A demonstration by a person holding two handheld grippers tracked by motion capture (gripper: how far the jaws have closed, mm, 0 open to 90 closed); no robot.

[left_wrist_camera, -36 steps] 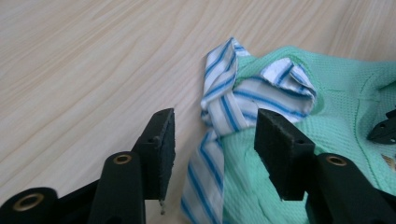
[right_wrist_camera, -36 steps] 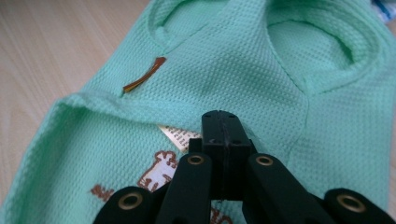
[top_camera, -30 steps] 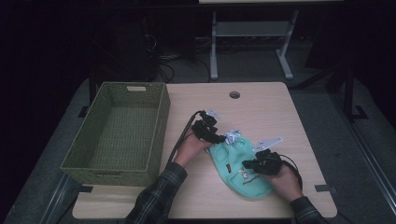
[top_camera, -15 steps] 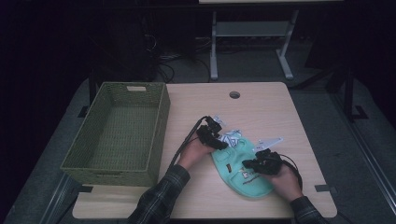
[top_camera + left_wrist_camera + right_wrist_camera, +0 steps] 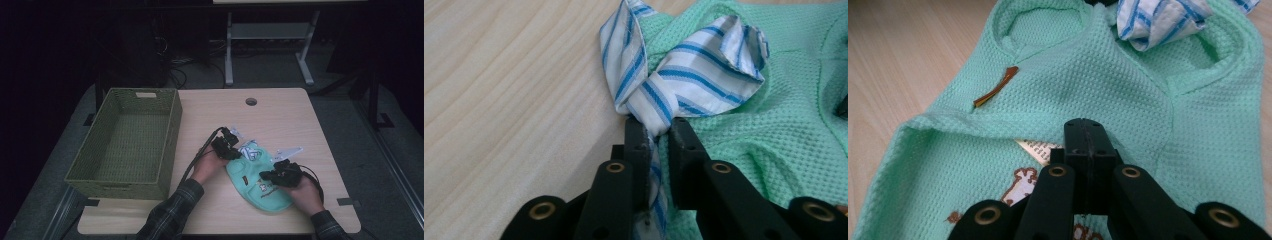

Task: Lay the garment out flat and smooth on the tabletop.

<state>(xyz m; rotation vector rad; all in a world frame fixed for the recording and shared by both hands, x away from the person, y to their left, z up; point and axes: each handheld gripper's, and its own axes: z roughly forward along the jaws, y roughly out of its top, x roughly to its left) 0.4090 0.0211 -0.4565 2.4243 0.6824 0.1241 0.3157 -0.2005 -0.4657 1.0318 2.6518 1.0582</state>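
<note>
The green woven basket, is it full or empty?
Empty. The green woven basket shows its bare woven floor in the high view, and the mint-green waffle-knit garment lies outside it on the wooden table.

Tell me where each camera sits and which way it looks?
High view: above the table, looking forward and down; both forearms, left gripper, right gripper, basket.
Left gripper view: on the left gripper, looking along its fingers, just closed on the striped collar.
Right gripper view: on the right gripper, its fingers shut over the green garment.
All share the garment.
</note>
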